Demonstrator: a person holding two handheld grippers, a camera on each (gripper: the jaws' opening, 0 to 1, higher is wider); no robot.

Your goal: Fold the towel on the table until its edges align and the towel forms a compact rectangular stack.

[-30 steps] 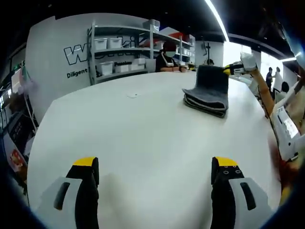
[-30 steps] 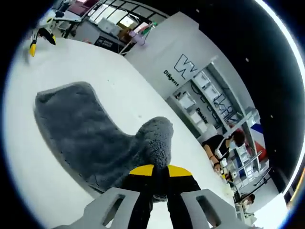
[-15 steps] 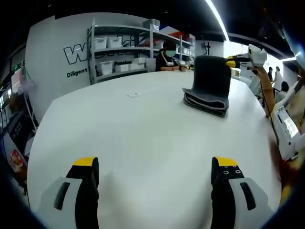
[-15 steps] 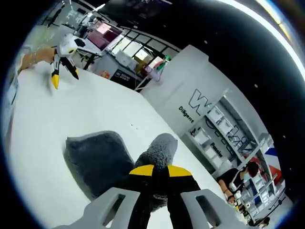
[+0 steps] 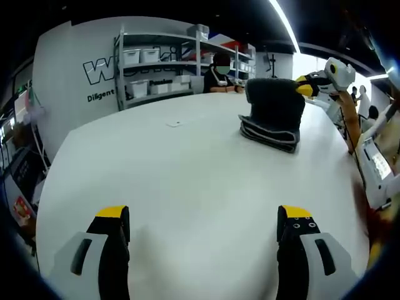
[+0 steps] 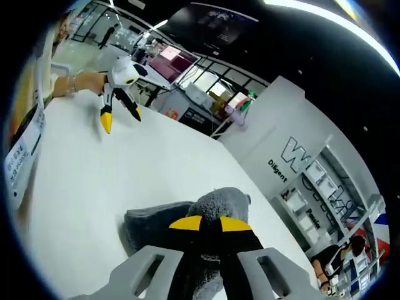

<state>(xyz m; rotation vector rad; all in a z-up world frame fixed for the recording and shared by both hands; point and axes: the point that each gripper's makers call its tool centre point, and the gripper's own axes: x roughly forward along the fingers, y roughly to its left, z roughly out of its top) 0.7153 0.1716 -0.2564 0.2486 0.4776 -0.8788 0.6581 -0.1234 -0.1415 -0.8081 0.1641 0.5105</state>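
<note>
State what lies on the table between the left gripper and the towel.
Bare table lies between the left gripper and the towel, shown in the left gripper view.

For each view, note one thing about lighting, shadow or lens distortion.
Left gripper view: the fisheye bows the table edge, and faint shadows lie ahead of the open left tongs. Right gripper view: a ceiling light strip glares; the towel stays sharp.

A broad white counter (image 5: 187, 181) spreads across the room. Behind it stands a white wall (image 5: 69, 56) with large dark lettering, beside a metal shelving unit (image 5: 165, 65) loaded with white bins. The ceiling is dark, crossed by a long bright light strip (image 5: 284, 25). Glass partitions (image 6: 112, 28) show in the right gripper view.
</note>
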